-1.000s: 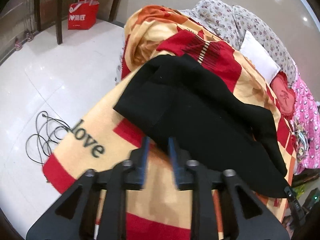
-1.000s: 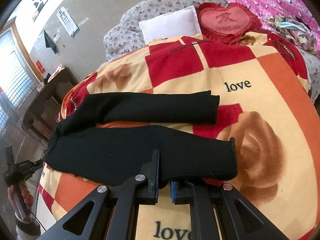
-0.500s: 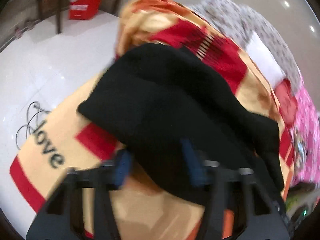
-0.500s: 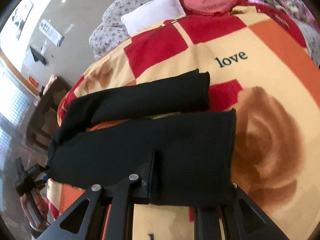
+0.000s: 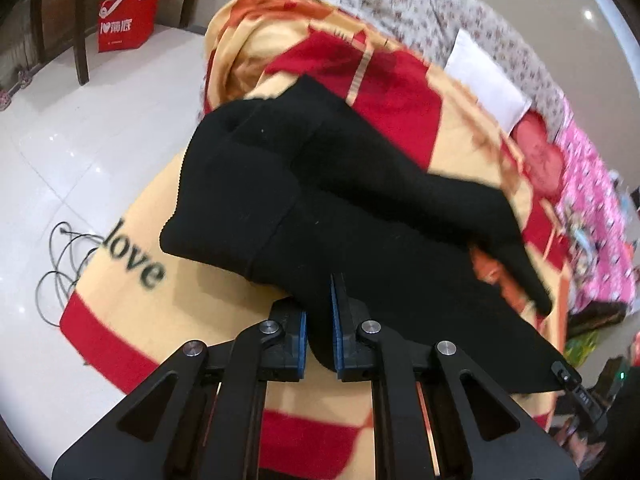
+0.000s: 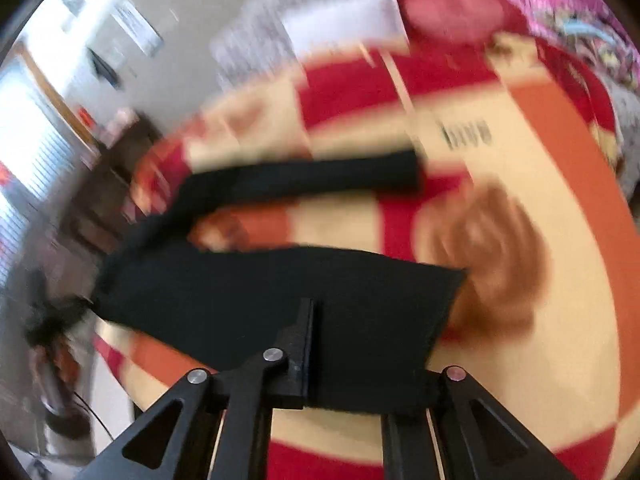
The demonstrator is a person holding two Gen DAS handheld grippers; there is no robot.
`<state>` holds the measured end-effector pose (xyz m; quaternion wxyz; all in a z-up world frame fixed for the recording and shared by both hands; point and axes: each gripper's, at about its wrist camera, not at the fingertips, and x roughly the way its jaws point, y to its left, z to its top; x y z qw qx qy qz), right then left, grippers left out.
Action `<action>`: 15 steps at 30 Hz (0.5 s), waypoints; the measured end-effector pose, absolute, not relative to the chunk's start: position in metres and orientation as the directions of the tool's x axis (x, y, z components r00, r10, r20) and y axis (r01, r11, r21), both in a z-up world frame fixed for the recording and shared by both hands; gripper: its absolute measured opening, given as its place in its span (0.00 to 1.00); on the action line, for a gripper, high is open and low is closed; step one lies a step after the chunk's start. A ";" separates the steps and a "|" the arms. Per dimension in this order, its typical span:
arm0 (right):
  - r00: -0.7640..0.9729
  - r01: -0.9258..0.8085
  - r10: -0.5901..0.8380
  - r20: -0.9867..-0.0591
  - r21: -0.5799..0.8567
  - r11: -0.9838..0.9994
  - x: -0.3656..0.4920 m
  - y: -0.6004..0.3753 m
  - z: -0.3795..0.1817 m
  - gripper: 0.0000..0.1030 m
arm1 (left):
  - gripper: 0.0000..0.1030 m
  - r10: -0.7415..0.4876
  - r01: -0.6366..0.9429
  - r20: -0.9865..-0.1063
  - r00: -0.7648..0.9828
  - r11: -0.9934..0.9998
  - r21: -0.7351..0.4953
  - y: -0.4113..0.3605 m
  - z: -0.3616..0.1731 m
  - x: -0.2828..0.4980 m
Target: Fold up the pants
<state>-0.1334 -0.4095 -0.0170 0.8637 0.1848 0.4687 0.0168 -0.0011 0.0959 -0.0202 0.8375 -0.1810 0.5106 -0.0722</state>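
Across the blanket (image 5: 192, 312), the pants (image 5: 360, 220) are now clamped and lifted by the left gripper (image 5: 319, 320), starting the fold; the right gripper's (image 6: 344, 344) hold cannot be told.

Left gripper (image 5: 319, 320) pinching black pants (image 5: 320, 200)

Its blue-padded fingers (image 5: 335, 320) clamp a fold of waist-end fabric over the patterned blanket (image 5: 180, 300); a red bag (image 5: 126, 18) stands on the floor.

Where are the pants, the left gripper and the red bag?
pants (image 5: 360, 220), left wrist view, middle of the black fabric
left gripper (image 5: 319, 320), left wrist view, between its blue pads, shut on the pants
red bag (image 5: 126, 20), left wrist view, its front face
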 end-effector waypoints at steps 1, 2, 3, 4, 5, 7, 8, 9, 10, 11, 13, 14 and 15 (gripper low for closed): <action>0.529 0.166 0.177 -0.830 0.305 0.938 -0.136 -0.413 -0.025 0.10 | 0.10 -0.302 -0.071 -0.836 0.458 0.925 -0.373 0.097 -0.026 0.000; 0.514 0.182 0.148 -0.845 0.276 0.944 -0.139 -0.417 -0.028 0.10 | 0.10 -0.291 -0.077 -0.845 0.449 0.929 -0.361 0.099 -0.032 0.000; 0.517 0.209 0.106 -0.849 0.245 0.947 -0.144 -0.422 -0.025 0.11 | 0.14 -0.273 -0.075 -0.851 0.448 0.937 -0.341 0.098 -0.034 -0.001; 0.528 0.233 0.072 -0.846 0.226 0.946 -0.148 -0.428 -0.020 0.11 | 0.16 -0.255 -0.073 -0.856 0.450 0.945 -0.319 0.099 -0.035 -0.003; 0.545 0.262 0.033 -0.838 0.207 0.943 -0.153 -0.434 -0.011 0.11 | 0.17 -0.241 -0.072 -0.857 0.456 0.950 -0.305 0.100 -0.033 -0.006; 0.581 0.324 -0.078 -0.810 0.143 0.935 -0.159 -0.443 0.009 0.12 | 0.19 -0.203 -0.072 -0.853 0.481 0.960 -0.269 0.104 -0.023 -0.012; 0.603 0.332 -0.099 -0.792 0.136 0.933 -0.160 -0.444 0.018 0.12 | 0.19 -0.190 -0.068 -0.851 0.491 0.965 -0.255 0.105 -0.019 -0.015; 0.634 0.319 -0.089 -0.768 0.155 0.935 -0.159 -0.443 0.026 0.13 | 0.19 -0.173 -0.066 -0.844 0.507 0.969 -0.239 0.108 -0.013 -0.019; 0.656 0.295 -0.058 -0.753 0.184 0.938 -0.157 -0.440 0.031 0.13 | 0.19 -0.154 -0.074 -0.839 0.522 0.972 -0.225 0.111 -0.008 -0.022; 0.670 0.256 -0.016 -0.742 0.211 0.943 -0.153 -0.434 0.033 0.13 | 0.19 -0.123 -0.090 -0.832 0.540 0.975 -0.202 0.113 -0.003 -0.025; 0.676 0.158 0.069 -0.733 0.235 0.959 -0.141 -0.412 0.029 0.13 | 0.19 -0.082 -0.103 -0.815 0.574 0.980 -0.171 0.118 0.007 -0.030; 0.665 0.108 0.108 -0.739 0.238 0.965 -0.133 -0.399 0.023 0.13 | 0.19 -0.089 -0.098 -0.807 0.584 0.979 -0.179 0.119 0.011 -0.031; 0.650 0.069 0.136 -0.748 0.236 0.969 -0.124 -0.386 0.016 0.13 | 0.19 -0.100 -0.092 -0.802 0.590 0.978 -0.189 0.119 0.013 -0.030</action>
